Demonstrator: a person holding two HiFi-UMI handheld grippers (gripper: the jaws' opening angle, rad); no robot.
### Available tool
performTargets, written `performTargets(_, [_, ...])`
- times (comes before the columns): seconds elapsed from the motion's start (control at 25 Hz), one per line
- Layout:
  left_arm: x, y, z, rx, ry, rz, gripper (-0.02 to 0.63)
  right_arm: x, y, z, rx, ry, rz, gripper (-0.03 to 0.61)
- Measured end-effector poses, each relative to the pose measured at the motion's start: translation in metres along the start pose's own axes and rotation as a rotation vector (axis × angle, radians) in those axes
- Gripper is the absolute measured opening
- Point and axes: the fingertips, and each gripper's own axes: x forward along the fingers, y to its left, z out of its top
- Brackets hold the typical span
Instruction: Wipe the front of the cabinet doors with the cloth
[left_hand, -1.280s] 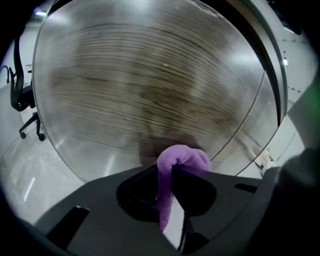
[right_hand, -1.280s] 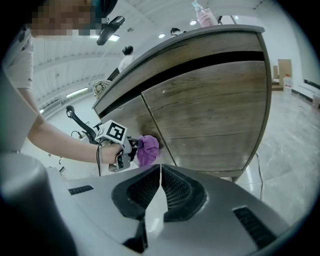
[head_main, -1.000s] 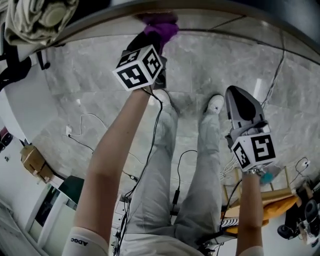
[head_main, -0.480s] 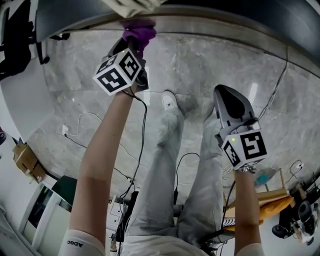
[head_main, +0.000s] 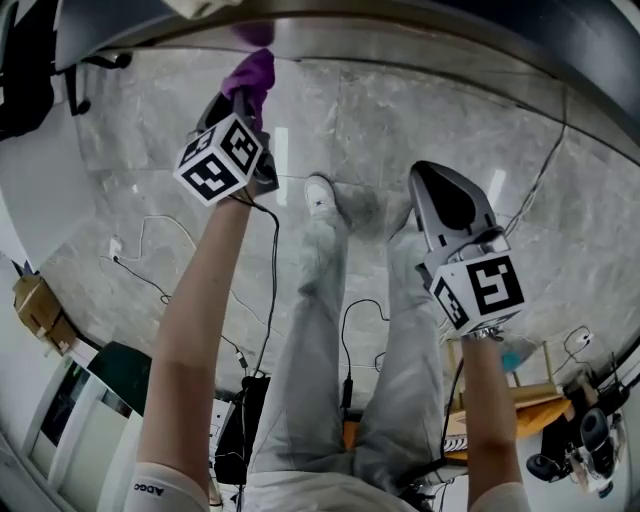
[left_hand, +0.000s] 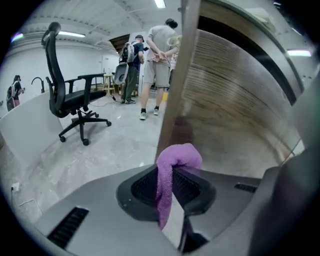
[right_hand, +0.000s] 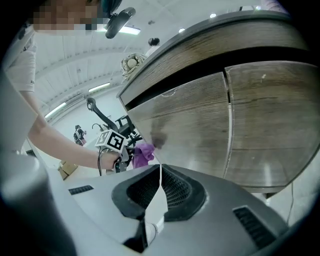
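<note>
While the left tongs (left_hand: 167, 172) stand clamped on the purple cloth (left_hand: 177, 157), a bunched fold of it rises above their tips and a strip hangs down between them; in the left gripper view the cloth sits just before the edge of a wood-grain cabinet door (left_hand: 235, 115), and whether it touches the door cannot be told; in the head view the left tongs (head_main: 240, 105) reach forward at upper left with the cloth (head_main: 252, 72) at their far end, near the cabinet at the top of the frame; marker cube (head_main: 220, 160) of the left tongs above the person's forearm. Right tongs (right_hand: 160, 170): closed together, nothing between them; in the head view they (head_main: 445, 195) are held at right, well apart from the left pair, with their own marker cube (head_main: 482, 290) nearest the wrist. Cabinet, from the right gripper view: two wood-grain doors side by side, left door (right_hand: 195, 125) and right door (right_hand: 272, 115), a narrow seam between; a darker patch (right_hand: 159, 132) on the left door, just beside the cloth (right_hand: 144, 153). Floor (head_main: 420, 110): grey marbled tile; cables (head_main: 150, 250) trailing at left; the person's shoe (head_main: 320, 192) between the two tongs. Background of the left gripper view: a black office chair (left_hand: 70, 100); people standing (left_hand: 157, 55) beyond it.
</note>
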Motion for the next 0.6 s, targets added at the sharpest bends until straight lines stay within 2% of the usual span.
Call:
performTargets(0.16, [-0.008,-0.062,-0.044,0.057,0.064,-0.06,0.06,-0.028,-0.02,-0.013,-0.01,0.025,0.011,0.029])
performTargets(0.28, [-0.004,-0.117,-0.07,0.066,0.088,-0.107,0.06,-0.054,-0.038,-0.025,-0.016,0.038,0.017,0.029])
performTargets(0.48, [0.017,-0.214,-0.099,0.092,0.118,-0.194,0.06,-0.095,-0.083,-0.054,-0.001,0.056,-0.009,0.029])
performTargets(0.6, [0.036,-0.256,-0.11,0.126,0.155,-0.244,0.06,-0.106,-0.103,-0.07,0.039,0.053,-0.041,0.029])
